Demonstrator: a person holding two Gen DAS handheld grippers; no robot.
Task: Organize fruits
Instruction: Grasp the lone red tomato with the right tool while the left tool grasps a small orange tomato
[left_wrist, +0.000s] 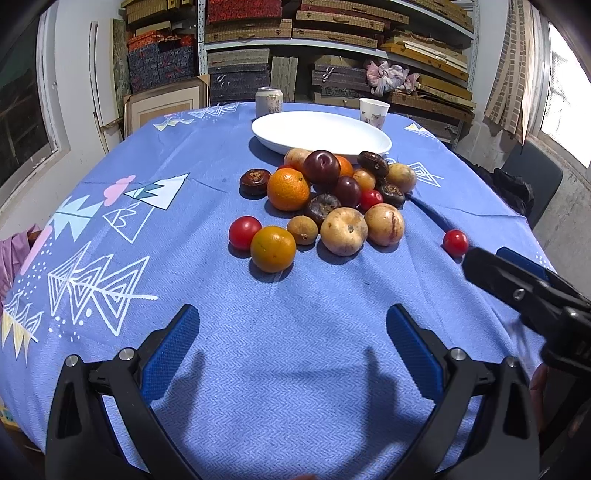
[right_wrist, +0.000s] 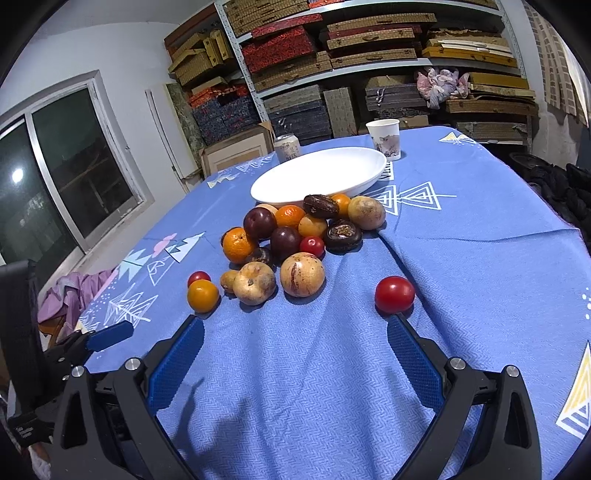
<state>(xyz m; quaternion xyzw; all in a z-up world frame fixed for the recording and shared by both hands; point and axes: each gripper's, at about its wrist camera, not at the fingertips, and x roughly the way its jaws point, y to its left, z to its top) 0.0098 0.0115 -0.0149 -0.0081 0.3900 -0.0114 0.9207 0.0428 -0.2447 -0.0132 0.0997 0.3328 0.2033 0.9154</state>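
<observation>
Both tongs, left gripper (left_wrist: 291, 325) and right gripper (right_wrist: 295, 332), gape wide and empty over the blue tablecloth (left_wrist: 295, 369); fruit pile (left_wrist: 328, 195) sits mid-frame, white plate (left_wrist: 321, 129) behind it.

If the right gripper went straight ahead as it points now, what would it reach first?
Probably the tan round fruit at the front of the pile; the right gripper is open, and the lone tomato sits off-line by its right finger.

Both wrist views look low across the table, sharing the fruit pile (left_wrist: 325, 195) and plate (right_wrist: 317, 177).
</observation>
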